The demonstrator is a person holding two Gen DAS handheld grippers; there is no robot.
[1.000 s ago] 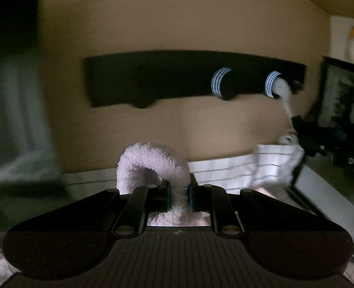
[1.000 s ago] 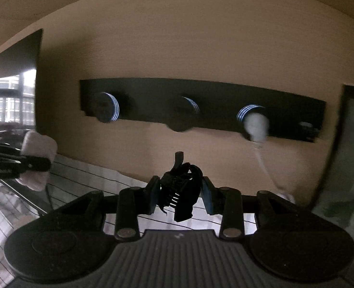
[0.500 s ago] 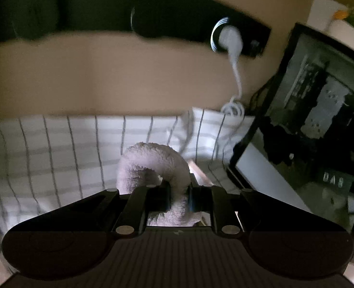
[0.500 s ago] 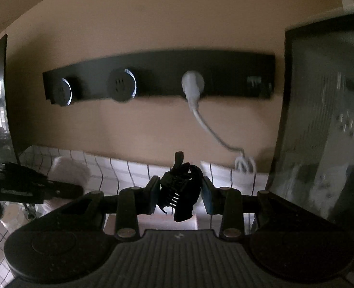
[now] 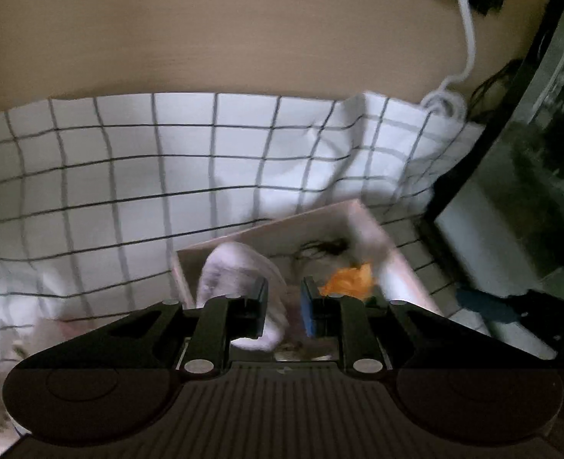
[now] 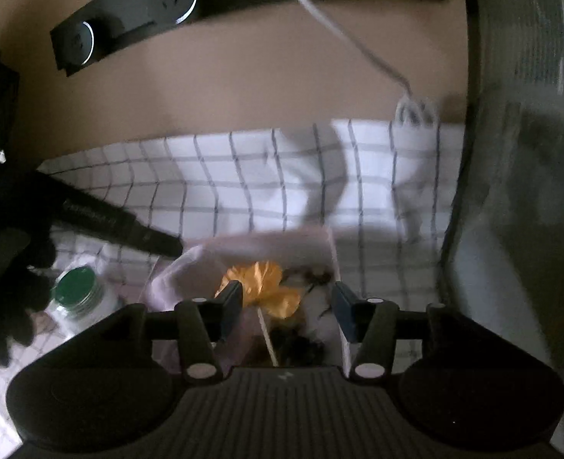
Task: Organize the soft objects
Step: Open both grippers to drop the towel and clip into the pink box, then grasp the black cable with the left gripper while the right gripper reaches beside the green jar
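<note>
A pale pink box (image 5: pixel 362 225) stands on the checked cloth; it also shows in the right wrist view (image 6: pixel 312 235). Inside lie an orange scrunchie (image 5: pixel 349 281) (image 6: pixel 261 287) and dark hair ties (image 6: pixel 301 342). My left gripper (image 5: pixel 284 308) hovers over the box's left part with its jaws parted; the white fluffy scrunchie (image 5: pixel 240 279) hangs loose by the left finger. My right gripper (image 6: pixel 286 311) is open and empty over the box. The left gripper's finger (image 6: pixel 129 229) shows at the left of the right wrist view.
A white checked cloth (image 5: pixel 129 176) covers the table. A black socket strip (image 6: pixel 129 19) with a white plug and cable (image 6: pixel 358 49) is on the beige wall. A dark appliance (image 5: pixel 530 176) stands at the right. A green-lidded jar (image 6: pixel 77 290) sits left of the box.
Both grippers dropped toward the box and opened. The right one let go of the black hair tie; the left one loosened its hold on the white scrunchie.
</note>
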